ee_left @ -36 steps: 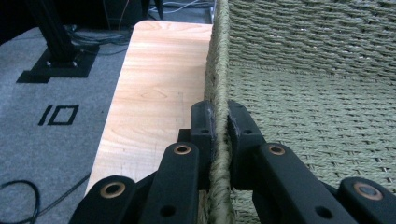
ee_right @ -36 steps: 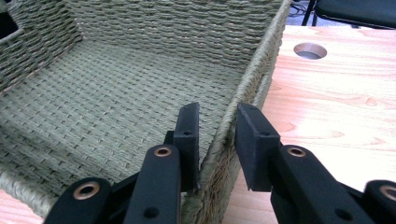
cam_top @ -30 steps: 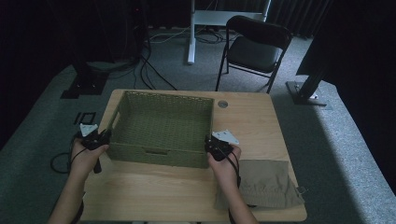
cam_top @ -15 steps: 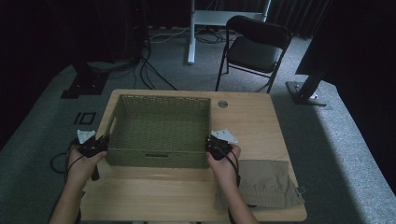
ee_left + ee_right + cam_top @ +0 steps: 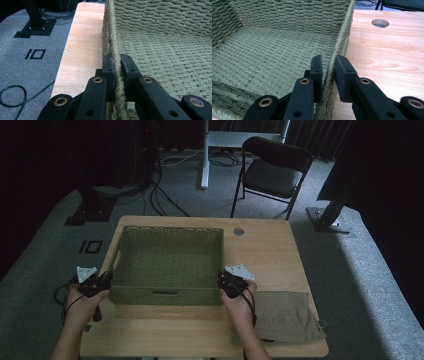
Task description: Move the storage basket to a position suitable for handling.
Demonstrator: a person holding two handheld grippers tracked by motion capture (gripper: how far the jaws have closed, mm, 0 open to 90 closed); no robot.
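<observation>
Basket [image 5: 170,265] has slid nearer the surface's [image 5: 270,255] front edge. Left hand-held gripper [image 5: 117,65] and right hand-held gripper [image 5: 329,65] each clamp a side wall, so it drags square.

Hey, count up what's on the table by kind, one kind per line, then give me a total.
Woven green basket: 1
Folded khaki cloth: 1
Claws clamped on the basket's side walls: 2, left claw and right claw
Total: 4
</observation>
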